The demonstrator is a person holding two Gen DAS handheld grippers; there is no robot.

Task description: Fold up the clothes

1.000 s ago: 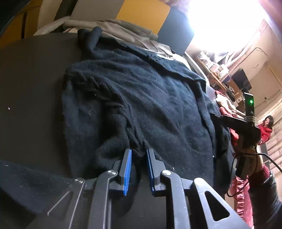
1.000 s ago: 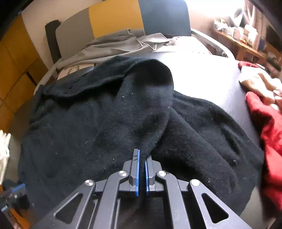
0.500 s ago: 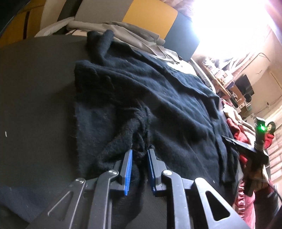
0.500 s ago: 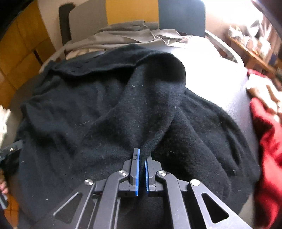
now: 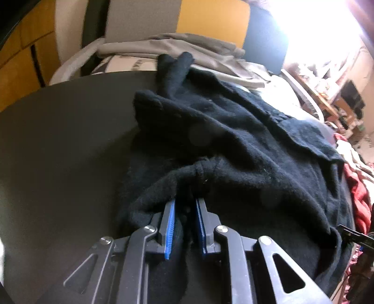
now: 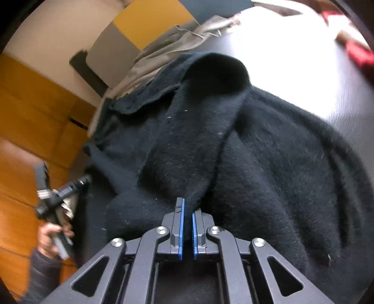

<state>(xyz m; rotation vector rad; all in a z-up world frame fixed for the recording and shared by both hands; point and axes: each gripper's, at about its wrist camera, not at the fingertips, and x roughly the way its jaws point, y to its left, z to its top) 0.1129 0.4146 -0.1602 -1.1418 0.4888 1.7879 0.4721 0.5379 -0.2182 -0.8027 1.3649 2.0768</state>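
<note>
A black fuzzy sweater (image 5: pixel 245 145) lies spread over a dark round table (image 5: pixel 58 152). My left gripper (image 5: pixel 185 205) is shut on a bunched, knotted fold of the sweater near its lower left edge. One sleeve (image 5: pixel 173 67) sticks out toward the far rim. In the right wrist view the same black sweater (image 6: pixel 268 152) fills the frame, and my right gripper (image 6: pixel 187 210) is shut on a raised ridge of its cloth. The left gripper (image 6: pixel 70 187) shows at the sweater's left edge, held by a hand (image 6: pixel 50 236).
A heap of grey-beige clothes (image 5: pixel 182 46) lies at the table's far side before a chair with yellow and grey panels (image 5: pixel 210 18). Red and cream garments (image 5: pixel 357 187) are piled at the right. Wooden cabinets (image 6: pixel 28 98) stand on the left.
Both grippers have dragged their holds of the sweater inward, bunching the cloth higher. The right wrist view has rolled and tilted, and the left gripper now shows closer in it.
</note>
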